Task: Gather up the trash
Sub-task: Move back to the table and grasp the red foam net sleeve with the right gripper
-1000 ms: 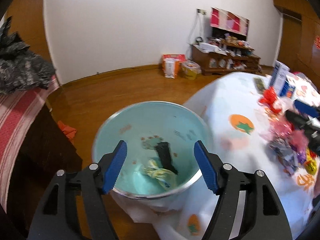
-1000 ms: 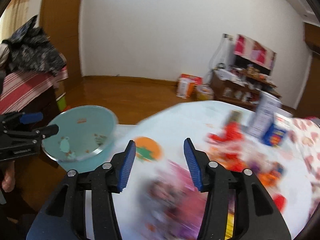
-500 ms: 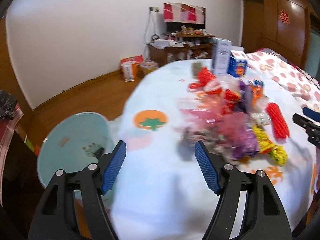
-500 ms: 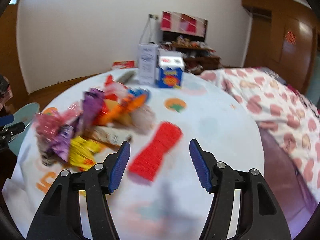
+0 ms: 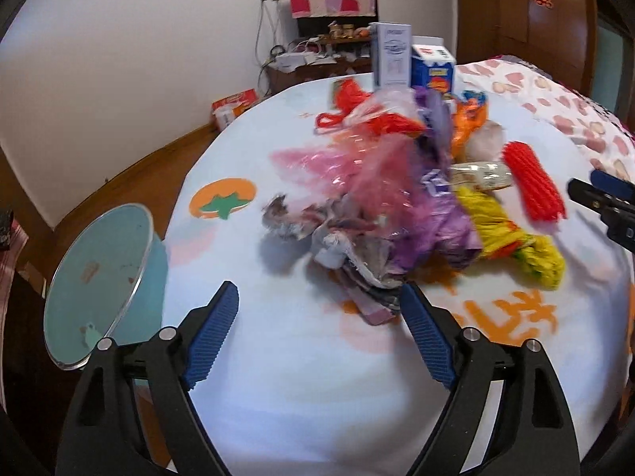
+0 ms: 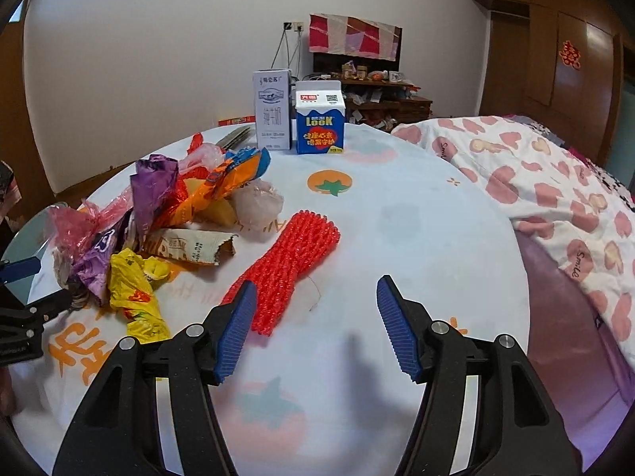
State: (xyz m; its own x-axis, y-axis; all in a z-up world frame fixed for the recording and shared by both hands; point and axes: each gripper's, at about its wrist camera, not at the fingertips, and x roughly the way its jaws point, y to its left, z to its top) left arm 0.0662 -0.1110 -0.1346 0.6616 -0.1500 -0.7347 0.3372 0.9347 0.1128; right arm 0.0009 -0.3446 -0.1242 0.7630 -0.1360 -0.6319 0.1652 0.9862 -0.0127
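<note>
The left tool [image 5: 317, 329] is hanging over the counter [image 5: 301, 388] with its blue pads spread apart, gripping nothing — a crumpled grey wrapper [image 5: 345, 254] is lying just ahead of them at the near edge of the trash pile. Behind that wrapper a pink cellophane sheet [image 5: 341, 162], a purple wrapper [image 5: 440, 214] and a yellow bag [image 5: 512, 238] are sitting bunched together, blurred in this view. The teal bin [image 5: 99, 277] is standing off the counter's left edge, its rim showing.

The right tool [image 6: 313, 325] is also standing open and empty, hovering above the white cloth with a red foam net [image 6: 289, 261] lying just ahead of its left pad. Two cartons — a white milk carton [image 6: 272, 109] and a blue carton [image 6: 319, 119] — are standing upright side by side at the far side.
</note>
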